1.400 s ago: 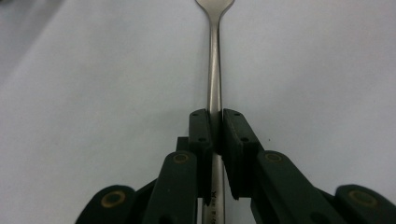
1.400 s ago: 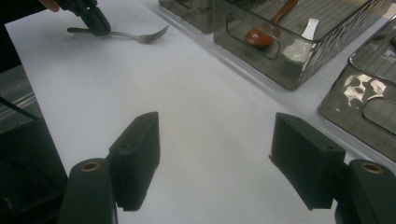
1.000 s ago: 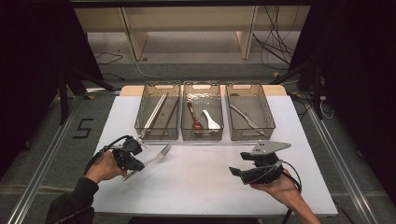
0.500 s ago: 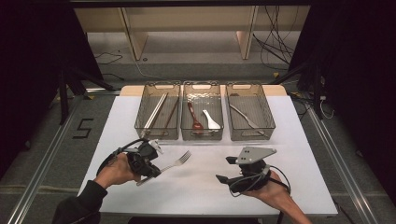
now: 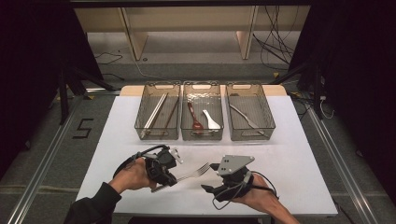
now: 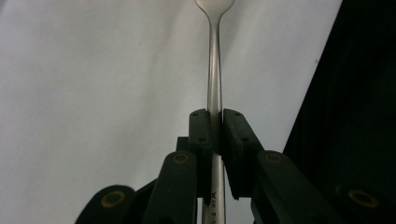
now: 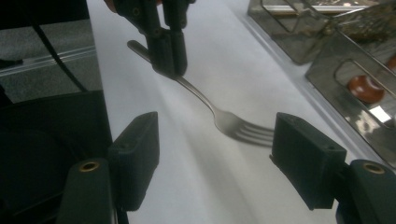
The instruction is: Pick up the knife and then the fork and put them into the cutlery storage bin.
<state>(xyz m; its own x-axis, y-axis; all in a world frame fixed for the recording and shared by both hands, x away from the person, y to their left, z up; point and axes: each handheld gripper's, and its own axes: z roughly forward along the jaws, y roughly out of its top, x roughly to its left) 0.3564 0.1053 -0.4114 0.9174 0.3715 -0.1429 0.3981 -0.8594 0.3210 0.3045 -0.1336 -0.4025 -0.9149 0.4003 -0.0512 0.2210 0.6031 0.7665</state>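
Observation:
A silver fork (image 5: 194,172) is held by its handle in my left gripper (image 5: 169,179), just above the white table near the front edge, tines pointing right. In the left gripper view the jaws are shut on the fork's handle (image 6: 214,70), and the left gripper (image 6: 215,126) faces along it. My right gripper (image 5: 209,177) sits just right of the tines, pointing left at them. In the right gripper view, the right gripper (image 7: 219,154) is open, with the fork's tines (image 7: 243,130) just beyond its pads, and the left gripper (image 7: 167,51) clamped farther up the handle.
Three clear bins stand in a row at the back of the table (image 5: 303,163). The left bin (image 5: 140,126) holds long sticks, the middle bin (image 5: 201,137) a red spoon and a white one, the right bin (image 5: 271,123) a silver utensil.
My left gripper has carried the fork rightward toward the table's middle. My right gripper has moved left to meet the tines.

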